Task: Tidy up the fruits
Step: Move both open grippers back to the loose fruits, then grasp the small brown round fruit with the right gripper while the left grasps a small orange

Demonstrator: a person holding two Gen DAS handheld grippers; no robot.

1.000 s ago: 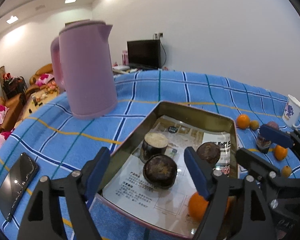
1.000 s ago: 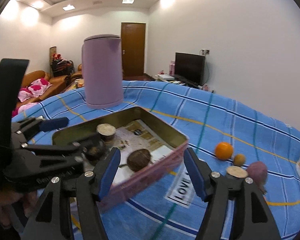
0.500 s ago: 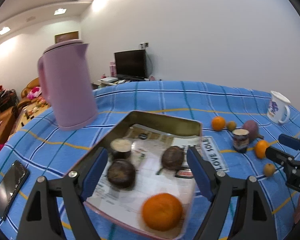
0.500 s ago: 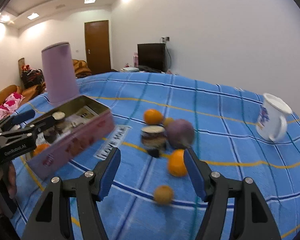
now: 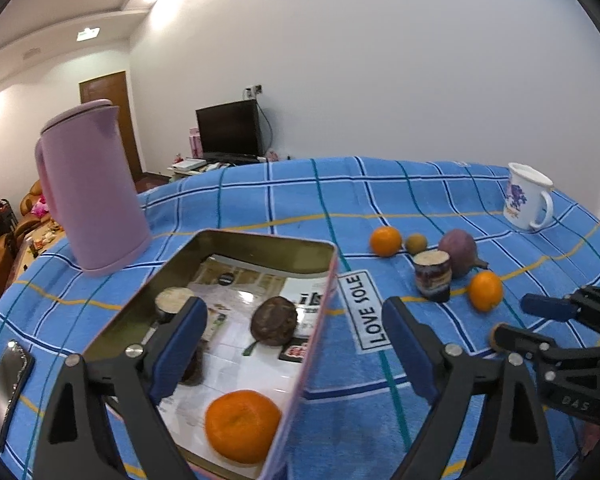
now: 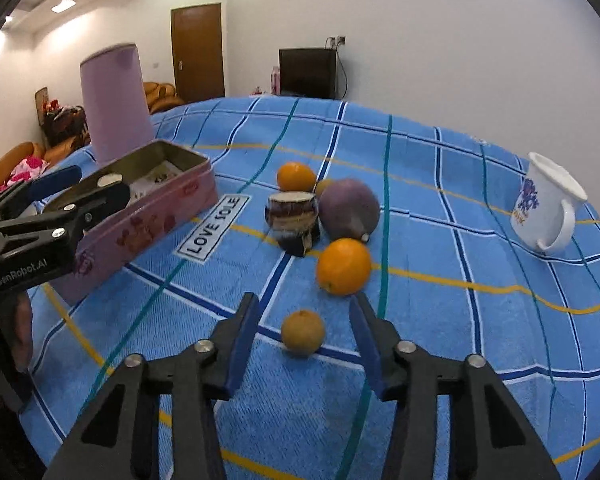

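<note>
Two grippers are spread wide: the left gripper (image 5: 294, 344) hangs over the tin (image 5: 260, 240), which holds an orange (image 5: 242, 430) and dark fruits, while the right gripper (image 6: 304, 338) brackets a small yellow fruit (image 6: 302, 333) on the cloth (image 6: 440, 320).

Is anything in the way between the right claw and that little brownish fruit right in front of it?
No. The right claw is open, and the little fruit sits on the tablecloth between its tips with nothing blocking. The orange lies just behind it, apart.
</note>
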